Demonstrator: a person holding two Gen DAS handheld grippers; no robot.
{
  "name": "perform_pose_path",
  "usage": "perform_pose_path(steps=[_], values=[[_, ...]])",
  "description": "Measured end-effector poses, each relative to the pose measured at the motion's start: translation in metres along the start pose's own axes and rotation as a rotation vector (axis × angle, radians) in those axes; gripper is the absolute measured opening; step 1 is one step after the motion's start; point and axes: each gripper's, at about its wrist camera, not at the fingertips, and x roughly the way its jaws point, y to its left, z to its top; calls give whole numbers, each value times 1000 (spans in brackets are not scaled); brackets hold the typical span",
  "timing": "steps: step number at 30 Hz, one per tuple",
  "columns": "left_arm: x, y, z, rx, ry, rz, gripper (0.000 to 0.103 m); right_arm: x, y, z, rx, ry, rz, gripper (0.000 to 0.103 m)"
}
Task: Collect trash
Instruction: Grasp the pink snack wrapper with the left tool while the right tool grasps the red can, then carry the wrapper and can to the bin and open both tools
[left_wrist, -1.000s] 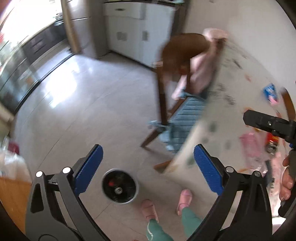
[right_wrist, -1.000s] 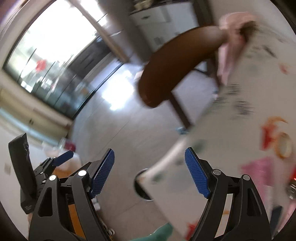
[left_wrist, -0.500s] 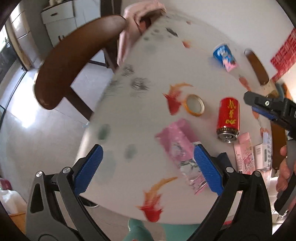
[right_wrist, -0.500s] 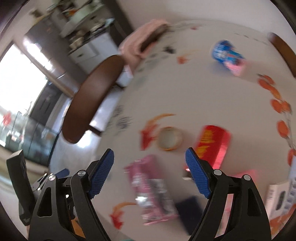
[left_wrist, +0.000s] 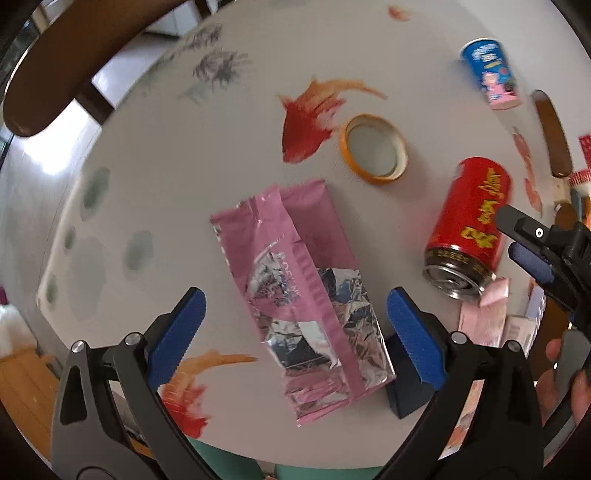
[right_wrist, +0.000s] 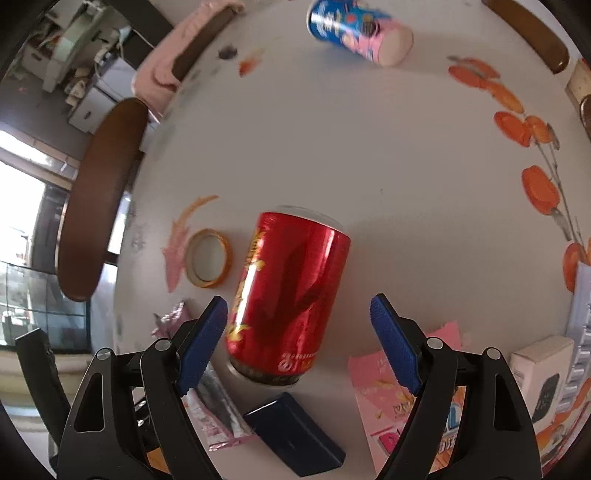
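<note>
Below, both grippers' jaws wide open, empty; red can (right_wrist: 288, 295) (gold script, unreadable); pink wrapper (left_wrist: 295, 295).

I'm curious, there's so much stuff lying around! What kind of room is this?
Probably a home dining room or kitchen: a round table with wooden chairs around it, and white cabinets behind.

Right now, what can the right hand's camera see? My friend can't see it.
The open right gripper points down at a red can lying on the white table. An orange tape roll lies left of it, a blue cup farther off.
</note>
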Motion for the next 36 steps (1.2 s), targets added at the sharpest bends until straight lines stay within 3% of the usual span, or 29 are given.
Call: perform_pose_path(steps=[6, 12, 15, 20, 22, 25, 31, 36], values=[[24, -2, 1, -51, 52, 21, 96, 19, 6, 8, -2, 59, 38, 82], [35, -19, -1, 6, 62, 74, 88, 38, 17, 12, -44, 117, 42, 82], [33, -23, 0, 34, 28, 73, 74, 43, 18, 14, -47, 128, 69, 76], [29, -31, -4, 115, -12, 56, 46, 43, 21, 20, -66, 118, 76, 75], [27, -30, -6, 119, -15, 26, 28, 38, 18, 24, -59, 106, 90, 74], [23, -26, -8, 125, -23, -1, 16, 27, 17, 29, -63, 79, 94, 74], [-7, -6, -14, 118, -90, -64, 14, -4, 29, 30, -108, 23, 132, 74], [-43, 29, -18, 61, -171, -70, 14, -16, 78, 28, -206, 10, 175, 74]])
